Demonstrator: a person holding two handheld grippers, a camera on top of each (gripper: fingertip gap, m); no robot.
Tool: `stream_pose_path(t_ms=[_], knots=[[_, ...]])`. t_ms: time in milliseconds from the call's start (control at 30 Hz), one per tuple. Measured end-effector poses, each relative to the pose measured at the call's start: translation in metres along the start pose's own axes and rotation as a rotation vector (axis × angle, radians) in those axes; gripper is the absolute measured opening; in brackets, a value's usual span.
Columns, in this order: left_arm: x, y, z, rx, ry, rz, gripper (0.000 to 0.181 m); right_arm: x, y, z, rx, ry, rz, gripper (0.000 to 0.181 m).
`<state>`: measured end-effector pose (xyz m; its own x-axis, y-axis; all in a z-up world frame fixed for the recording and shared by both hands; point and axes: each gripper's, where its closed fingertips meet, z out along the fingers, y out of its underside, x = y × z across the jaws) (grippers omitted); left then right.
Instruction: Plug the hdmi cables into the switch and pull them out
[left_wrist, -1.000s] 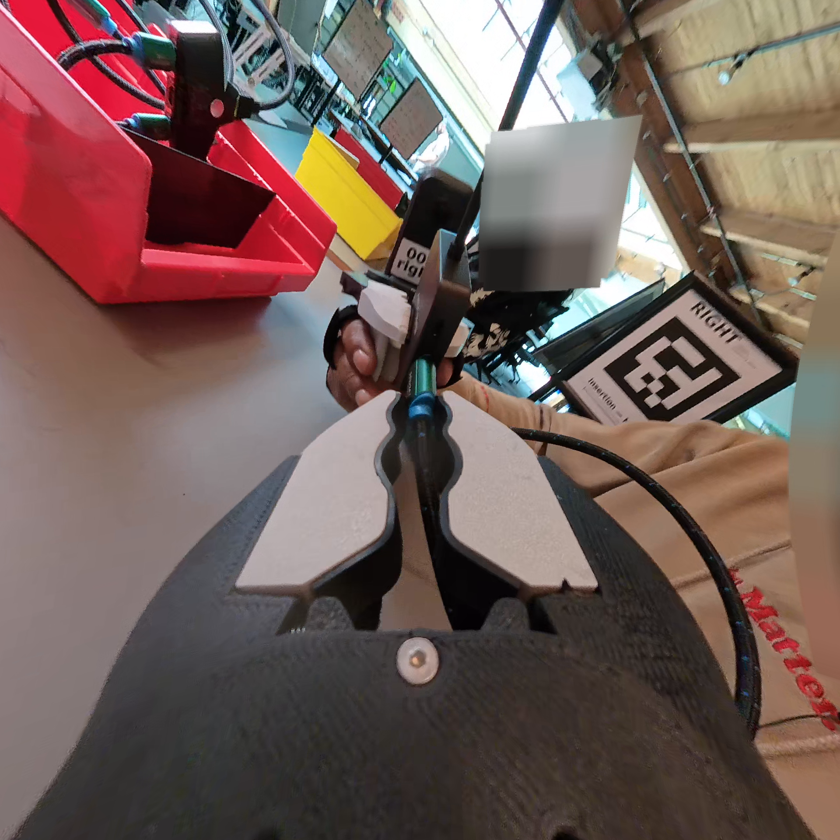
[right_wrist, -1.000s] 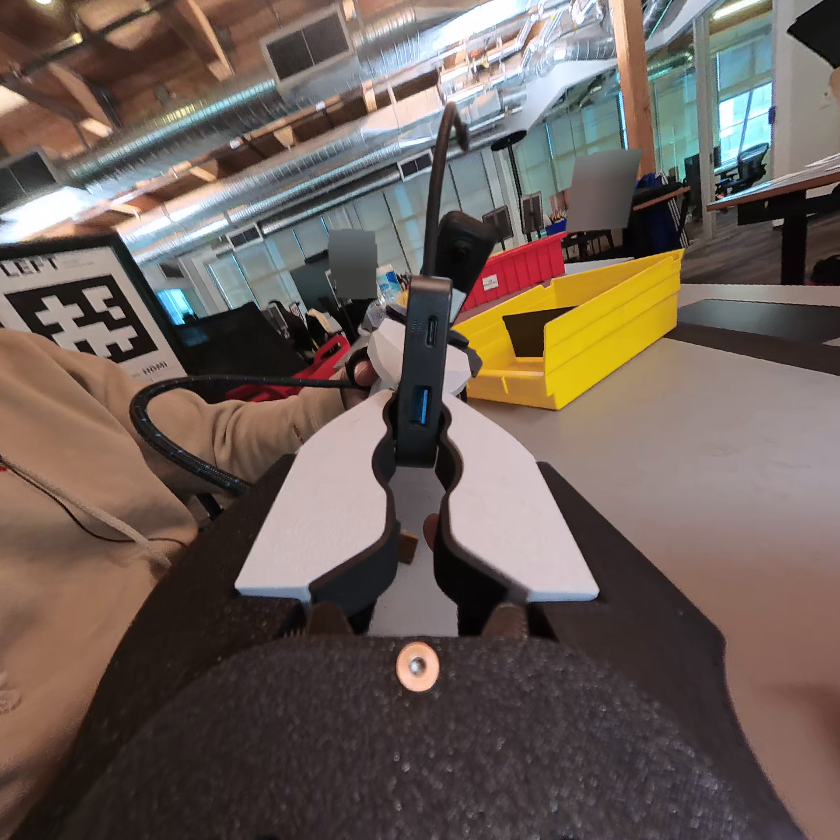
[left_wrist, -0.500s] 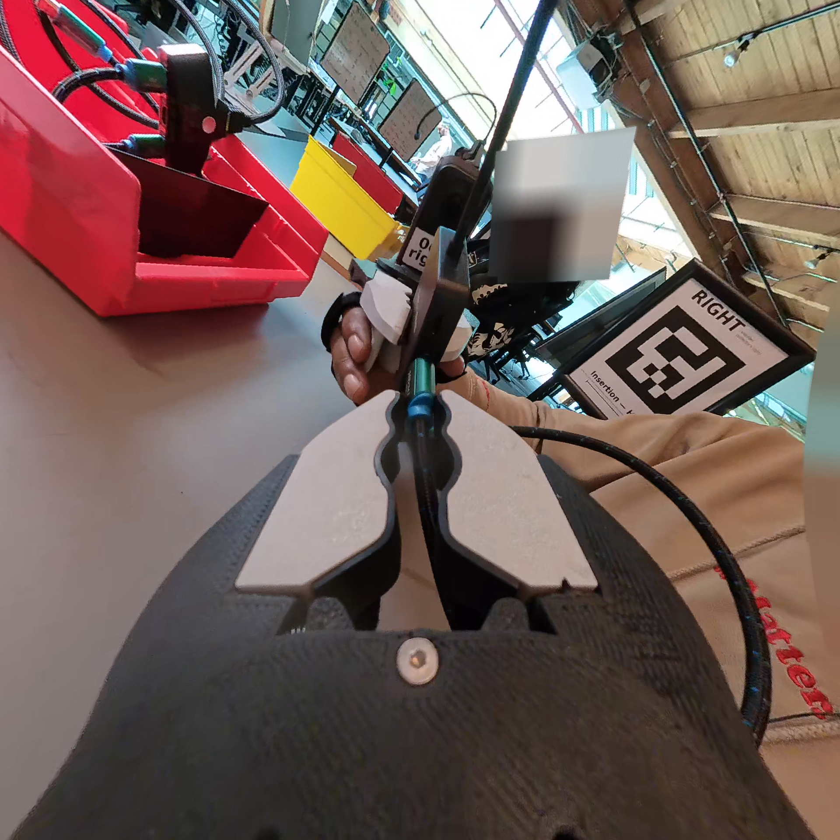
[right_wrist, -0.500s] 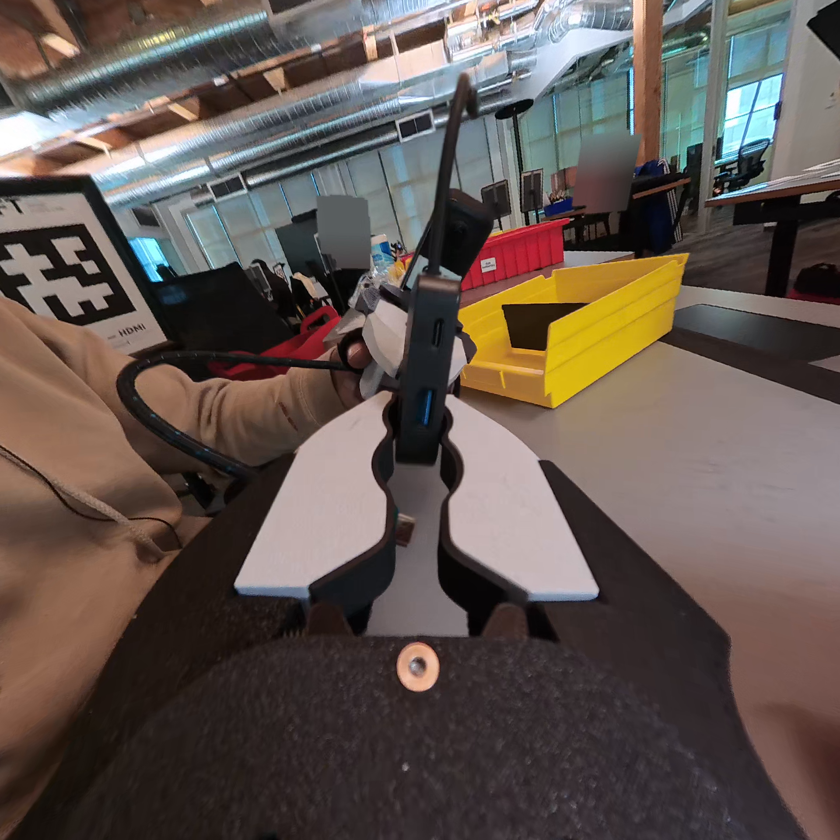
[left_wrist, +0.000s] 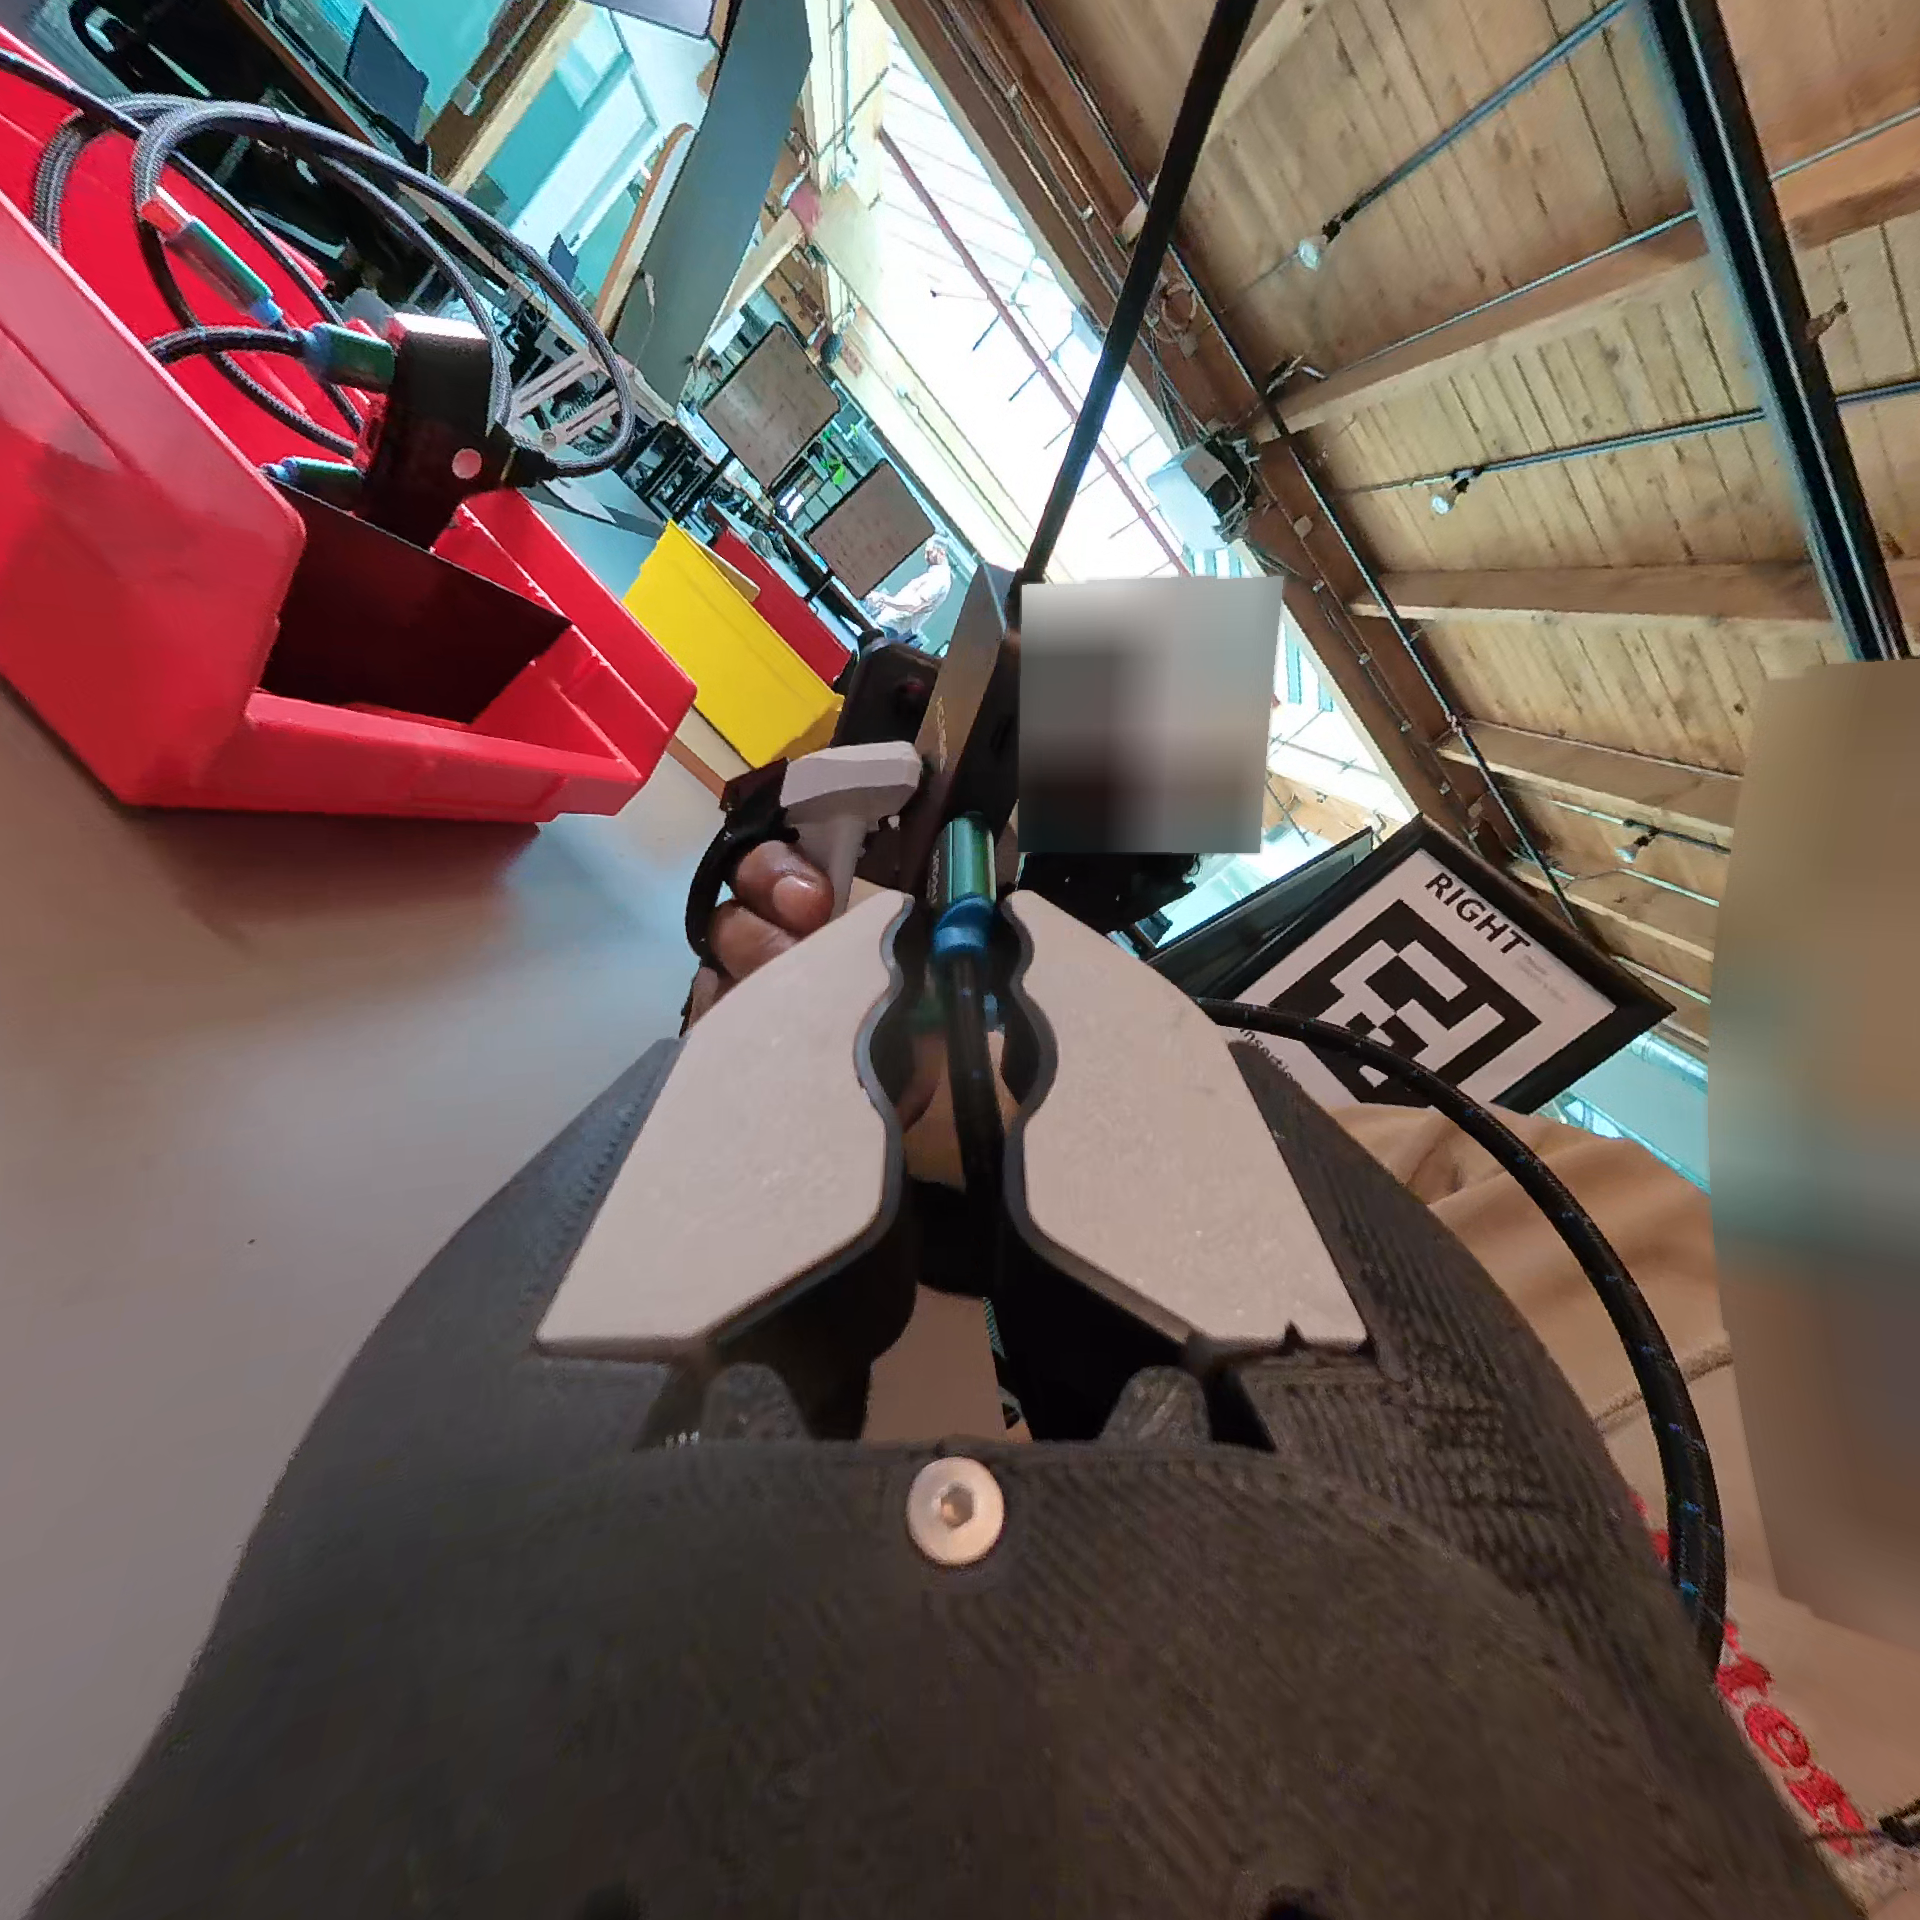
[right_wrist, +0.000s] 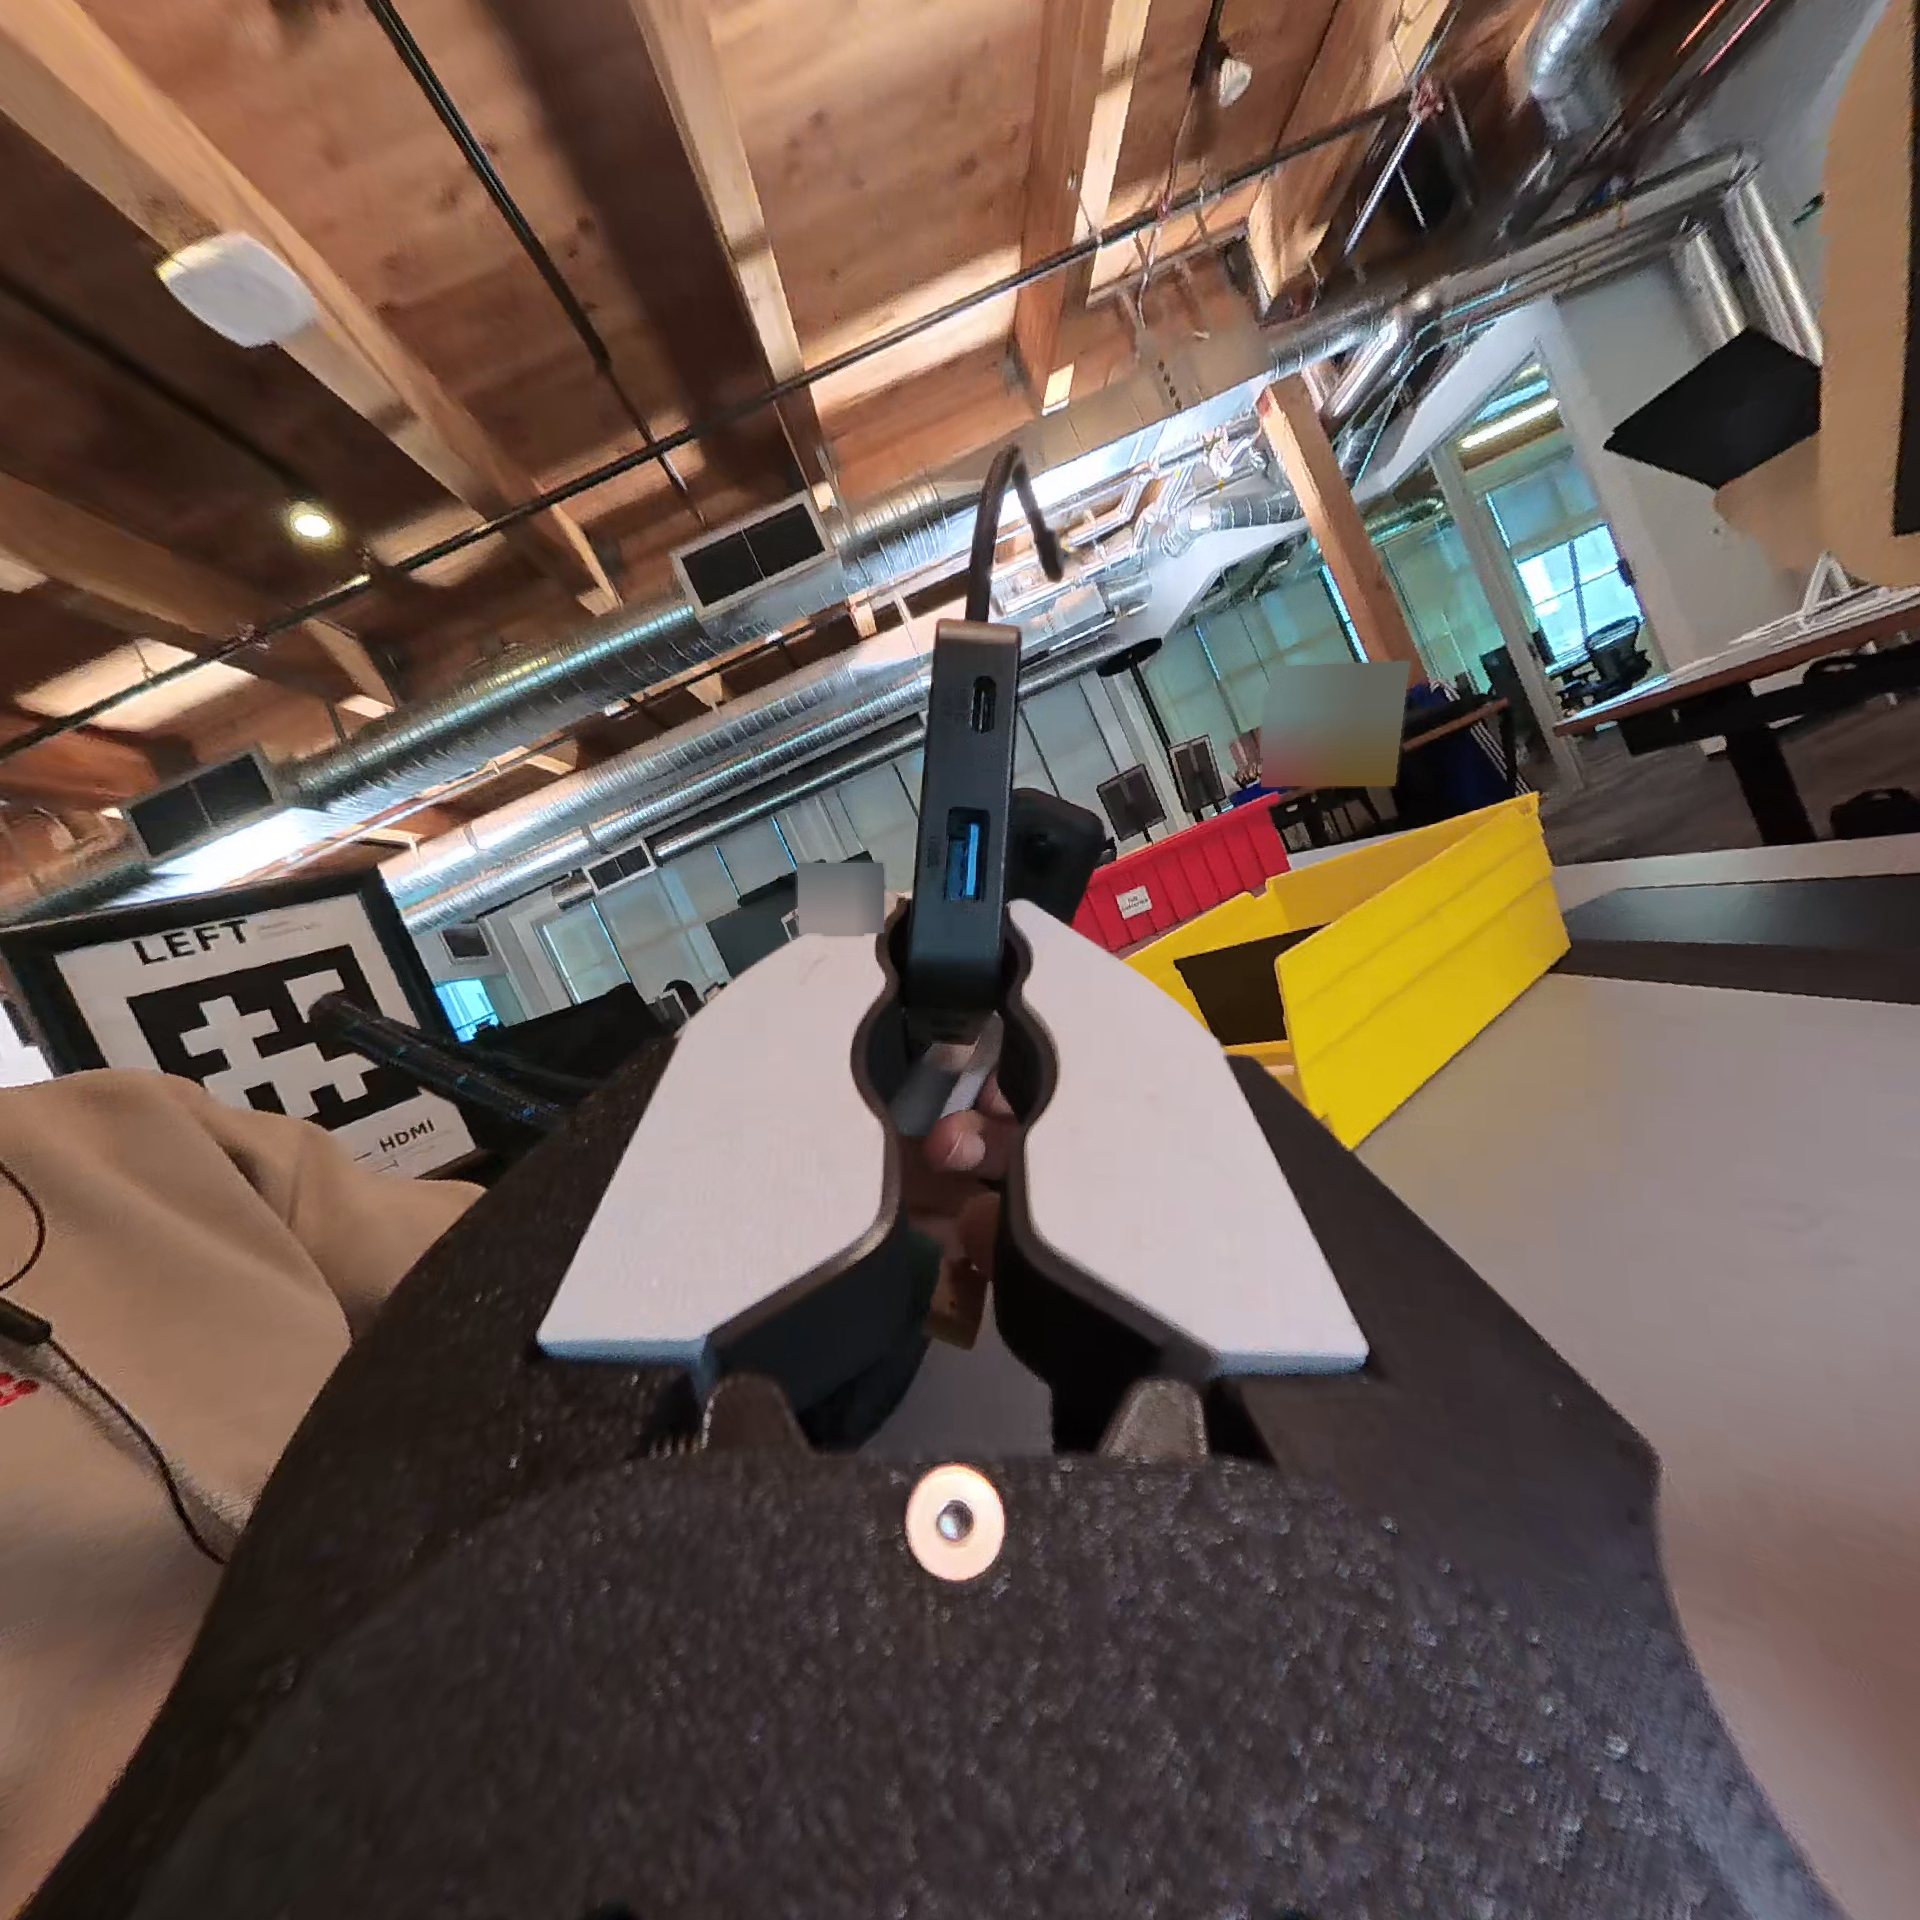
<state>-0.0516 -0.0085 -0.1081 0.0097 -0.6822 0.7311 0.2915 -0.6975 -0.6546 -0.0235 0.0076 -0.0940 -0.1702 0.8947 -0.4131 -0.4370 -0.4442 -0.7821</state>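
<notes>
My left gripper (left_wrist: 956, 914) is shut on the black braided HDMI cable (left_wrist: 1558, 1205), just behind its blue collar and green connector (left_wrist: 964, 862). The connector points up against the lower end of the dark switch (left_wrist: 966, 675). My right gripper (right_wrist: 951, 925) is shut on the lower end of that switch (right_wrist: 961, 810), which stands upright with its ports facing me and its own short lead (right_wrist: 1003, 520) curling off the top. A silver plug tip (right_wrist: 940, 1086) shows slanted under the switch, between my fingers. I cannot tell how deep it sits. The right gripper's white finger (left_wrist: 852, 790) shows in the left wrist view.
A red bin (left_wrist: 312, 727) on the grey table (left_wrist: 260, 1091) holds another switch with several cables (left_wrist: 426, 416). A yellow bin (left_wrist: 727, 655) (right_wrist: 1403, 966) stands beyond, with a further red bin (right_wrist: 1174, 883) behind it. Framed marker signs (left_wrist: 1434, 997) (right_wrist: 239, 1018) and a beige sleeve (right_wrist: 156, 1299) are near. Tip to tip, the grippers are about 4 centimeters apart.
Both grippers have tilted upward, so more ceiling shows. The switch and connector stay together between them. The silver plug tip now shows under the switch in the right wrist view.
</notes>
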Motion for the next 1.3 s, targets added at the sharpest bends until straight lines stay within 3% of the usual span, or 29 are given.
stream_pose_path(t_ms=[100,200,500,667,1100,1300], knots=[[0.004,0.004,-0.001,-0.062,0.01,0.021,0.013,-0.005,0.003,0.0,-0.072,-0.039,-0.02,0.014],[0.004,0.014,-0.005,-0.172,-0.018,0.052,0.013,-0.009,0.018,-0.004,-0.259,-0.08,-0.077,0.014],[0.001,0.043,-0.01,-0.402,-0.073,0.126,0.013,-0.015,0.045,-0.02,-0.612,-0.151,-0.133,0.014],[-0.008,0.052,-0.012,-0.446,-0.095,0.116,0.012,-0.009,0.04,-0.014,-0.543,-0.095,-0.146,0.018],[-0.005,0.075,-0.003,-0.549,-0.059,0.125,0.013,-0.022,0.05,-0.03,-0.722,-0.209,-0.121,0.014],[-0.019,0.086,-0.009,-0.647,-0.153,0.165,0.012,-0.015,0.068,-0.039,-0.841,-0.178,-0.147,0.014]])
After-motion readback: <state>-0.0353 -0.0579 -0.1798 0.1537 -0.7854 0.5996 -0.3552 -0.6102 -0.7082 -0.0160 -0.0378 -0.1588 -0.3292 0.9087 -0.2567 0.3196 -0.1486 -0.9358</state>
